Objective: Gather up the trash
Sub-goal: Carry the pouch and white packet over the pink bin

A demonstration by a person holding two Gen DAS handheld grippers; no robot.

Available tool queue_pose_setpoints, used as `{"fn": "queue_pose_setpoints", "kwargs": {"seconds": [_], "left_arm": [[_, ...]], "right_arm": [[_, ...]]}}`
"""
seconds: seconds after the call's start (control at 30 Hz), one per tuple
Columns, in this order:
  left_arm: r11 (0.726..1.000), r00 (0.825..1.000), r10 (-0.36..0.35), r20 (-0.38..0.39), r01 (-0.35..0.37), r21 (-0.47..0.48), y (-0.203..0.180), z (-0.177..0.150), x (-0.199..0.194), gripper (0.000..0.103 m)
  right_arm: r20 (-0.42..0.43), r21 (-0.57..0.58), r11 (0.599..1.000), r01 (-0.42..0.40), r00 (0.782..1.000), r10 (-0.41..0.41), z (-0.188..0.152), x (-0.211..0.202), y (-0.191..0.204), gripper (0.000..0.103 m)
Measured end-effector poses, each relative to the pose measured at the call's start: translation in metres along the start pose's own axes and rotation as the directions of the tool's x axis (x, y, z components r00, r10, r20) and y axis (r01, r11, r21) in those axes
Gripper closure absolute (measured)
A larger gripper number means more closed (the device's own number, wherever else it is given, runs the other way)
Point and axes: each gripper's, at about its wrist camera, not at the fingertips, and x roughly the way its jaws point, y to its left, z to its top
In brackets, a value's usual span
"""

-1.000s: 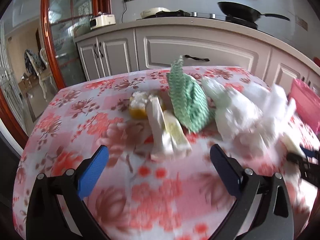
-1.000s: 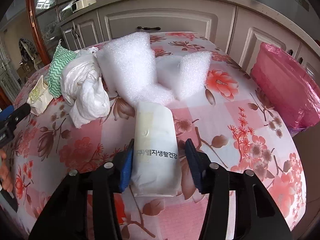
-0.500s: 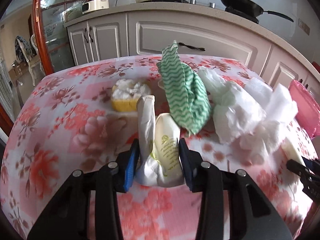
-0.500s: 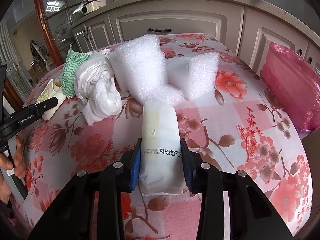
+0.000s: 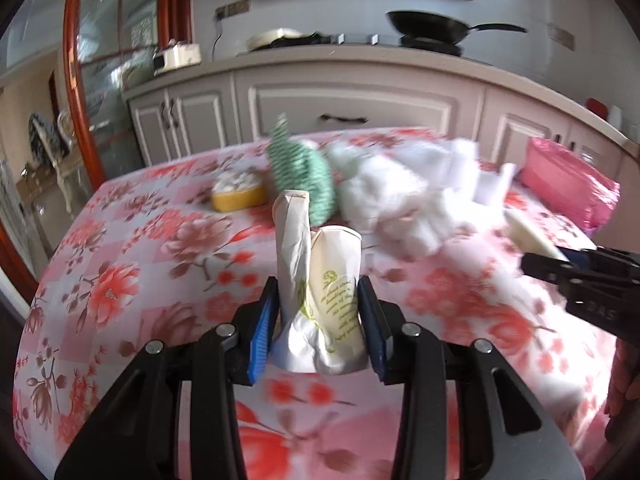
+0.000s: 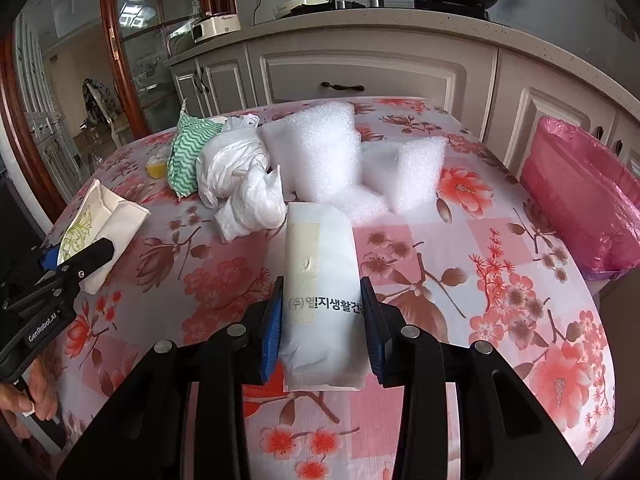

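Grippers each clamp one piece of trash over the floral table (image 6: 500, 280). Lower centre of its view, the left gripper (image 5: 318, 330) pinches crumpled cream wrappers (image 5: 324, 292) — the right gripper (image 6: 322, 330) squeezes a white printed packet (image 6: 320, 280). Pink bin bag (image 6: 580, 196) sits at right.

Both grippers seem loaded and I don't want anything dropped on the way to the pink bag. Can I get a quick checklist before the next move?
1. Left gripper shut on the cream wrapper: ok.
2. Right gripper shut on the white packet: ok.
3. Both items lifted off the tablecloth: cannot tell.
4. Pink bag in view at the right table edge: ok.
5. Bag mouth open: cannot tell.
6. Foam pieces and white bag collected: not ok.
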Motion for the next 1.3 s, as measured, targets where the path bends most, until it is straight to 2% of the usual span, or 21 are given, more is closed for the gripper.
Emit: {"fn": "queue_pose_setpoints", "kwargs": {"seconds": [0.23, 0.43, 0.73, 1.1, 1.3], "left_arm": [[0.997, 0.995, -0.072, 0.063, 0.07, 0.03, -0.039, 0.009, -0.02, 0.064], [0.985, 0.984, -0.138, 0.11, 0.125, 0.119, -0.079, 0.027, -0.032, 0.064], [0.957, 0.964, -0.238, 0.118, 0.213, 0.196, -0.14, 0.045, -0.03, 0.064], [0.934, 0.947, -0.302, 0.109, 0.271, 0.234, -0.189, 0.069, -0.015, 0.064], [0.921, 0.935, -0.337, 0.108, 0.304, 0.242, -0.212, 0.087, -0.005, 0.064]], "right_arm": [[0.11, 0.026, 0.999, 0.033, 0.993, -0.036, -0.001, -0.035, -0.018, 0.068], [0.175, 0.075, 0.995, 0.072, 0.981, -0.084, 0.006, -0.058, -0.046, 0.068], [0.202, 0.143, 0.982, 0.122, 0.968, -0.15, 0.008, -0.072, -0.089, 0.068], [0.23, 0.175, 0.965, 0.194, 0.945, -0.232, 0.016, -0.088, -0.136, 0.068], [0.237, 0.182, 0.96, 0.211, 0.939, -0.251, 0.021, -0.093, -0.161, 0.068]]}}
